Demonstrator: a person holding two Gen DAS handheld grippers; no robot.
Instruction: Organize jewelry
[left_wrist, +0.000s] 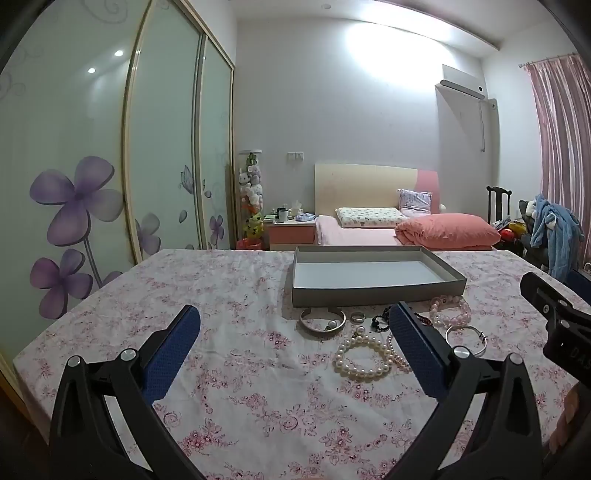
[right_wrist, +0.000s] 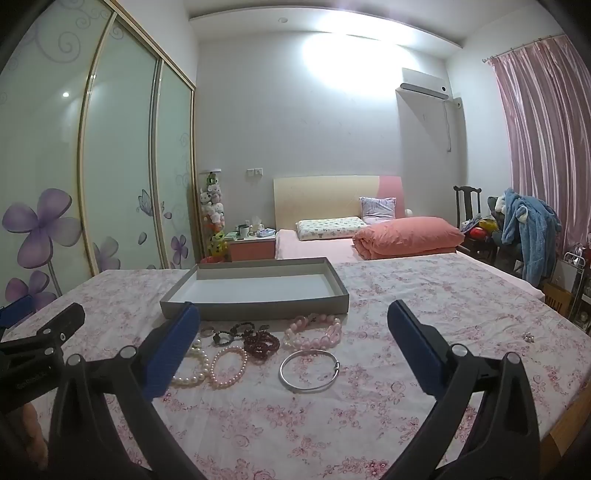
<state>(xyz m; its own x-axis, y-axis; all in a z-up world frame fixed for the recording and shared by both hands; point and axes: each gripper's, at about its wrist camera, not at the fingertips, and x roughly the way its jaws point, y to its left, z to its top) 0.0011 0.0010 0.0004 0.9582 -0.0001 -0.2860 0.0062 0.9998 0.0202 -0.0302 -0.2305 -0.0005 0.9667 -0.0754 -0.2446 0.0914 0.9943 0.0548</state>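
1. The left claw (left_wrist: 293, 334) stands with its two blue-padded fingers (left_wrist: 173, 350) wide apart, holding nothing, above the floral cloth of the desk (left_wrist: 221, 295) in the lower half of the left wrist view.
2. The right claw (right_wrist: 293, 332) is likewise spread apart and holds nothing; its blue fingers (right_wrist: 413, 345) frame the jewelry in the centre of the right wrist view.
3. A shallow grey tray (right_wrist: 255, 310) with a white floor lies on the desk at frame centre, just behind the jewelry; nothing is visible inside it. In the left wrist view the tray (left_wrist: 369, 295) sits right of centre.
4. The jewelry lies loose on the cloth in front of the tray:
   - a white pearl bracelet (left_wrist: 364, 356), centre right in the left wrist view;
   - a wide silver cuff (left_wrist: 322, 322) near the tray's front wall;
   - a small silver ring (left_wrist: 357, 316) just right of the cuff;
   - a thin silver bangle (right_wrist: 309, 370), lower centre in the right wrist view;
   - a pink bead bracelet (right_wrist: 317, 334) above the bangle;
   - a dark red bead bracelet (right_wrist: 261, 341) left of the pink one;
   - a pale pink pearl bracelet (right_wrist: 227, 367) beside the left finger.
5. A bed (right_wrist: 317, 245) with a pink quilt stands behind the desk.
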